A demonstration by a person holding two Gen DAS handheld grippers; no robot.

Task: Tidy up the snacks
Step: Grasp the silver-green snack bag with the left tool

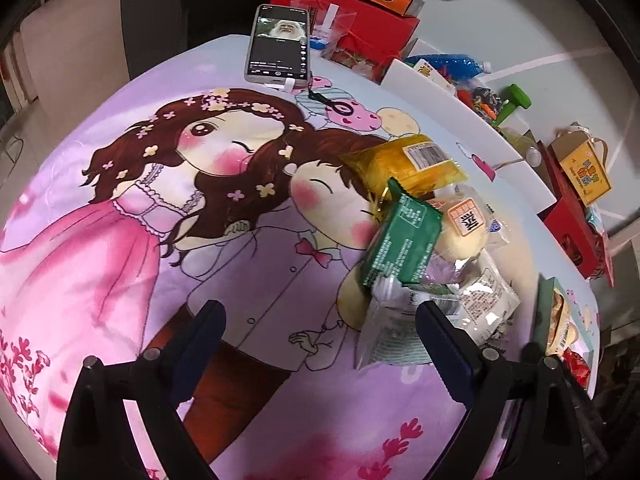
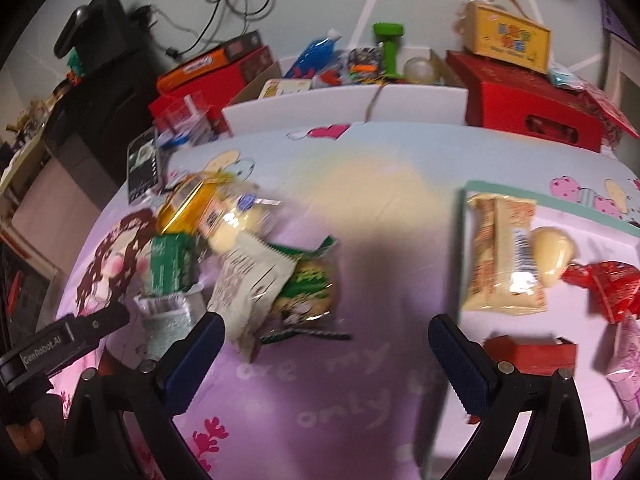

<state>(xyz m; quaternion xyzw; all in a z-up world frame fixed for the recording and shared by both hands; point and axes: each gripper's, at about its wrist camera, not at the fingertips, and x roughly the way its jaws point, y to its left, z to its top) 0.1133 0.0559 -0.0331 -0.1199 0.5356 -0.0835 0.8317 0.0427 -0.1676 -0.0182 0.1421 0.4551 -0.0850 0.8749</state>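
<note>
A pile of snacks lies on the cartoon-print tablecloth (image 1: 120,240): a yellow packet (image 1: 404,164), a green packet (image 1: 400,240), a bun with an orange label (image 1: 468,224) and a clear-white packet (image 1: 384,332). My left gripper (image 1: 320,340) is open, its right finger next to the clear-white packet. In the blurred right wrist view the same pile shows a green-and-white packet (image 2: 308,292). My right gripper (image 2: 328,344) hangs open and empty between the pile and a teal-rimmed tray (image 2: 540,200). The tray holds a beige packet (image 2: 500,256), a pale bun (image 2: 554,256) and a red wrapper (image 2: 608,284).
A phone (image 1: 280,44) with a lit screen leans at the table's far edge. Behind the table stand red boxes (image 2: 520,96), a yellow carton (image 2: 508,40) and a white box of toys (image 2: 340,108). Cables (image 2: 224,4) lie on the floor. A small red box (image 2: 528,354) sits by the tray's near side.
</note>
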